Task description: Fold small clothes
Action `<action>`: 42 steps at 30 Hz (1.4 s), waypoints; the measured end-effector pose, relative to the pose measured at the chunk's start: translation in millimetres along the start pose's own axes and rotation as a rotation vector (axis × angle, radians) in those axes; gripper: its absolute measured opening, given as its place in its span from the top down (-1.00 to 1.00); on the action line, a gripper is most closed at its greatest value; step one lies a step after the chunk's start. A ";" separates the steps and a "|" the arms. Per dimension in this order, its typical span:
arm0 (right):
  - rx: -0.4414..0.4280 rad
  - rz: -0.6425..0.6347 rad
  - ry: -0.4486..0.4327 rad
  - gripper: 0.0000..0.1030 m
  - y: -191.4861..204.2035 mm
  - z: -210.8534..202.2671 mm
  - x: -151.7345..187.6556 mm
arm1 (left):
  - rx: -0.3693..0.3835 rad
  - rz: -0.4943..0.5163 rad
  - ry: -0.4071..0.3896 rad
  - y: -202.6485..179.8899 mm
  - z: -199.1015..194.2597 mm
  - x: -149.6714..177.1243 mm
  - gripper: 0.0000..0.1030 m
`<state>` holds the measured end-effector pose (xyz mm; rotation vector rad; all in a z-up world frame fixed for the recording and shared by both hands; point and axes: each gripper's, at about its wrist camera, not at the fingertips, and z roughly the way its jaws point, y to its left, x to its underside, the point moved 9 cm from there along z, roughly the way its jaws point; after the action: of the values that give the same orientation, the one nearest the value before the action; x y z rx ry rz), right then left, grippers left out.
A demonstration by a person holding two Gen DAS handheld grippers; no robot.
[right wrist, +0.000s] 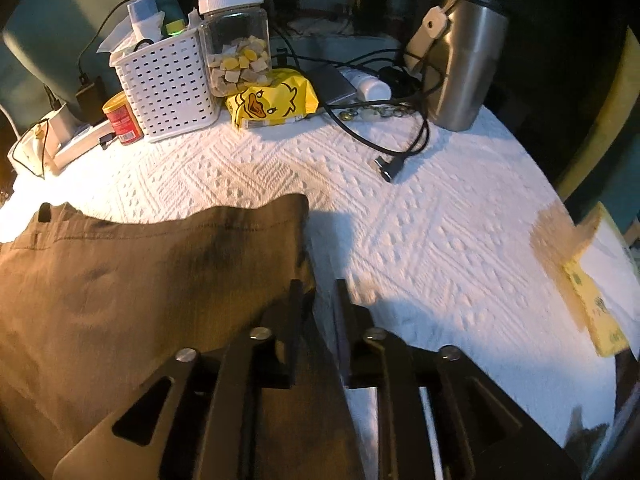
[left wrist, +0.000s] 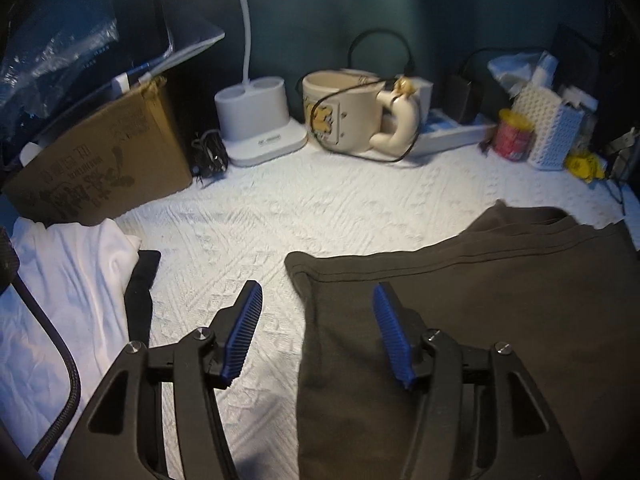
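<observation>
1. Left tongs (left wrist: 318, 336) are standing apart, gripping nothing; the brown garment (left wrist: 460, 320) is lying flat under them, its left edge running between the blue pads (left wrist: 244, 332).
2. Right tongs (right wrist: 318, 320) are sitting narrowly apart, not clamped; the garment's right edge is passing just beside the left finger. Pad contact is hidden, but no cloth is showing in the gap.
3. Risk: pinching the embossed white cover (right wrist: 420, 220) along with the garment, since both edges are lying flat on it. That would be dragging the cover and everything standing on it.
4. Risk: grabbing one layer only. The left edge looks doubled near the hem, so a shallow bite could be undoing the fold.
5. Left of the left tongs: a white cloth (left wrist: 68, 280) and a dark strip (left wrist: 140, 292) are sitting near, crowding any leftward swing.
6. Ahead of the left tongs: open cover, then box (left wrist: 104, 160), lamp base (left wrist: 260, 120) and mug (left wrist: 348, 112) well apart.
7. Ahead of the right tongs: a loose cable (right wrist: 400, 156) is trailing closest, snag hazard; basket (right wrist: 168, 84), jar (right wrist: 236, 40) and tumbler (right wrist: 464, 64) are standing farther.
8. Right of the right tongs: the table edge is dropping off near a yellow packet (right wrist: 596, 312).
</observation>
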<state>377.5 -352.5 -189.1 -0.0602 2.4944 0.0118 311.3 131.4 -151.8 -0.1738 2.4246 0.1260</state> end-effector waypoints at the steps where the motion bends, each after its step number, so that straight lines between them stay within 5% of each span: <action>1: -0.001 0.003 -0.001 0.34 -0.6 -3.3 2.3 | 0.007 -0.001 -0.005 -0.8 -2.6 0.2 -0.13; 4: -0.003 0.014 -0.008 0.16 -1.9 -15.3 10.7 | 0.038 -0.004 -0.020 -7.5 -12.7 2.6 -0.13; 23: 0.040 0.061 -0.036 0.15 -10.3 -83.5 74.6 | 0.213 0.043 -0.087 -56.8 -76.1 41.3 -0.14; 37: 0.079 0.078 0.008 0.14 -31.5 -128.5 160.3 | 0.321 0.083 -0.070 -90.6 -104.0 90.7 -0.15; 40: 0.037 0.128 0.020 -0.25 -35.4 -136.7 174.9 | 0.339 0.086 -0.059 -95.4 -104.1 97.3 -0.15; 42: 0.005 0.146 0.034 -0.29 -32.5 -139.5 183.3 | 0.350 0.092 -0.055 -98.8 -104.4 99.1 -0.15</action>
<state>148.8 -395.6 -188.0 0.1254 2.5273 0.0661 185.6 10.6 -142.2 0.0987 2.3559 -0.2489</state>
